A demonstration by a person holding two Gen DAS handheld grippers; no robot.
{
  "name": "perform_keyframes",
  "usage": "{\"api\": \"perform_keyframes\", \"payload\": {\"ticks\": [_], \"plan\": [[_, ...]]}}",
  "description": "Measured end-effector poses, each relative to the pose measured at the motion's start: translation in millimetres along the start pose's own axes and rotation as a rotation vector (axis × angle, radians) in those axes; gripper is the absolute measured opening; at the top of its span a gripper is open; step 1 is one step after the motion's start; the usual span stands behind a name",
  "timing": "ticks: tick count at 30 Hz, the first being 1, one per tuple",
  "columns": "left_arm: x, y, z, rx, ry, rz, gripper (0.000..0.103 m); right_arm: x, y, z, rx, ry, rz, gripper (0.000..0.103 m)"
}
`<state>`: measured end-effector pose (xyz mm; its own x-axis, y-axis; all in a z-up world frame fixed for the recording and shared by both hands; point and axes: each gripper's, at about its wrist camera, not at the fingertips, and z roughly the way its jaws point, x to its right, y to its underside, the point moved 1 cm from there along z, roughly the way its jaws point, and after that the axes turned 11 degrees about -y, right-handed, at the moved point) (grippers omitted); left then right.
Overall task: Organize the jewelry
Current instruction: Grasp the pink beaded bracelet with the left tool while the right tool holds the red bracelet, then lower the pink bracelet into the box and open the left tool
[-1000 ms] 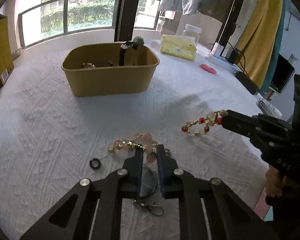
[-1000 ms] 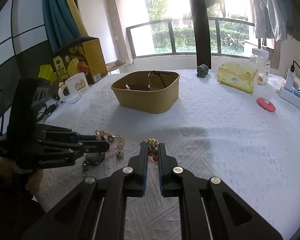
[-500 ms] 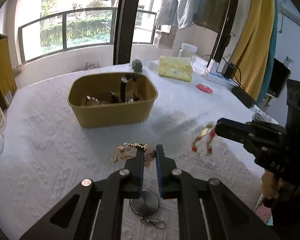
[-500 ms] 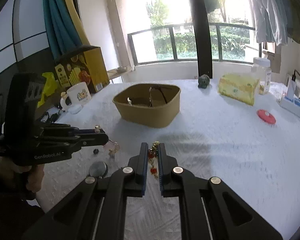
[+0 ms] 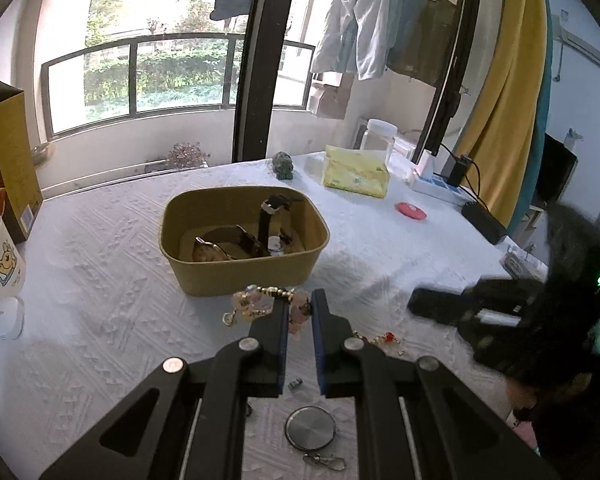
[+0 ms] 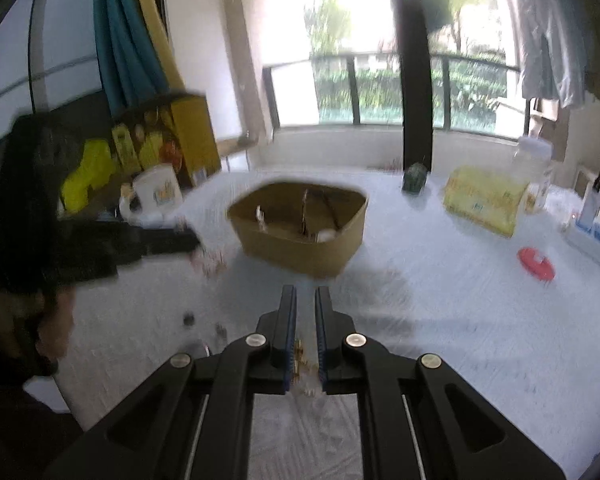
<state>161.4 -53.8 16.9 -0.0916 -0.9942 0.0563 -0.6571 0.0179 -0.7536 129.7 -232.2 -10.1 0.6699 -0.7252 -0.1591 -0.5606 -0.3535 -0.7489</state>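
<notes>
Left wrist: the left hand-held gripper [image 5: 299, 312] pinched a pink bracelet [image 5: 260, 304] just short of the box [image 5: 244, 276]. Right wrist: the right hand-held gripper [image 6: 305, 320] pinched a red-gold bracelet [image 6: 299, 356]. Carrying step; next, release both over the box.

Daylit balcony windows [image 5: 140, 76] behind a white-clothed table [image 5: 100, 280] — yellow curtain [image 5: 508, 92] at right

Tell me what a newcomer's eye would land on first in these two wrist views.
First the tan box in the middle of the white tablecloth, with a black watch standing inside it. Next, the left gripper shut on a pink and gold beaded bracelet, lifted just in front of the box. To its right the right gripper holds a red and gold bracelet.
</notes>
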Motion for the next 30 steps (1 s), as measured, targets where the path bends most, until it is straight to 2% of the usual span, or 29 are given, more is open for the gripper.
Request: {"api": "perform_keyframes", "payload": {"ticks": [2,3,4,6,11,14,16,18,21,30], "plan": [[-2,0,0,0.001,0.000,-0.006,0.010,1,11,16,-0.063,0.021,0.000,0.010],[-4,0,0,0.001,0.001,-0.010,0.010,3,15,21,-0.081,0.027,0.009,0.016],[-5,1,0,0.000,0.002,-0.014,0.010,4,18,27,-0.103,0.032,0.020,0.030],[-7,4,0,-0.005,0.007,-0.021,0.010,6,23,37,-0.133,0.028,0.028,0.046],[-14,7,1,-0.004,0.016,-0.034,0.010,1,18,51,-0.152,0.013,-0.001,0.046],[-18,7,2,0.001,0.012,-0.036,0.010,-3,14,66,-0.189,0.015,-0.009,0.044],[-21,7,1,0.005,0.011,-0.035,0.010,-6,13,73,-0.207,0.007,-0.006,0.028],[-24,6,0,0.009,0.013,-0.039,0.010,-7,14,84,-0.243,0.014,-0.008,0.019],[-28,2,1,0.021,0.017,-0.037,0.010,-5,12,85,-0.241,0.042,-0.016,0.007],[-28,-22,16,0.053,0.045,-0.014,0.010,-7,-21,52,-0.104,0.062,-0.040,0.007]]}}
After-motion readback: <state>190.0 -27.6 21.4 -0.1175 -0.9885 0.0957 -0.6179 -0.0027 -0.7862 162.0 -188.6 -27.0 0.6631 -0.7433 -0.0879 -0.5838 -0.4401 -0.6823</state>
